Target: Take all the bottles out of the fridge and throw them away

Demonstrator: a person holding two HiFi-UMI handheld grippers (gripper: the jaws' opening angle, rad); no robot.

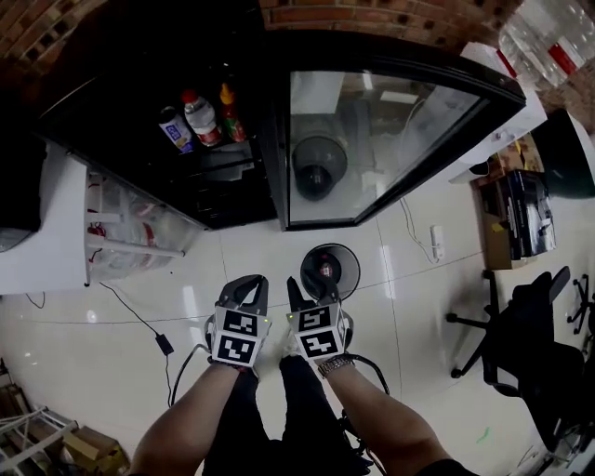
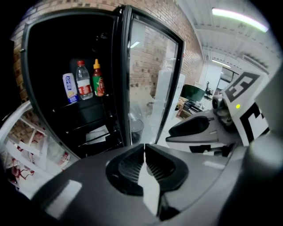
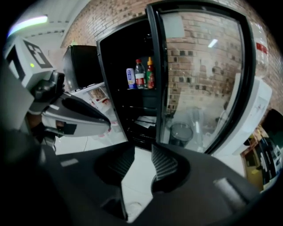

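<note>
Both forearms (image 1: 372,418) enter from the bottom edge of the head view, with a wristwatch (image 1: 337,364) on the right one. The left gripper (image 1: 249,284) and right gripper (image 1: 311,284) are held side by side, close but not touching, above the white tiled floor (image 1: 428,372). In the left gripper view, the left gripper (image 2: 144,150) has its ribbed pads pressed together with nothing between them: clenched, empty. In the right gripper view, the right gripper (image 3: 142,152) has its pads apart and only floor shows in the gap: released, empty. A round dark bin (image 1: 332,260) stands on the floor just past the right gripper's tips. Beyond it is the black fridge (image 1: 112,102), its glass door (image 1: 372,139) swung open to the right. Three bottles stand upright in a tight row on an upper shelf inside, well apart from both grippers: a white bottle (image 1: 177,128) with a blue label on the left, a clear bottle (image 1: 200,116) with red cap and red label in the middle, and a red sauce bottle (image 1: 231,112) with a yellow cap on the right. The lower shelves are dark and their contents are not readable. A white drawer unit (image 1: 130,232) stands left of the fridge. A cable (image 1: 139,321) lies on the floor. A black office chair (image 1: 530,316) stands at the right. A brick wall (image 1: 372,19) is behind the fridge.
</note>
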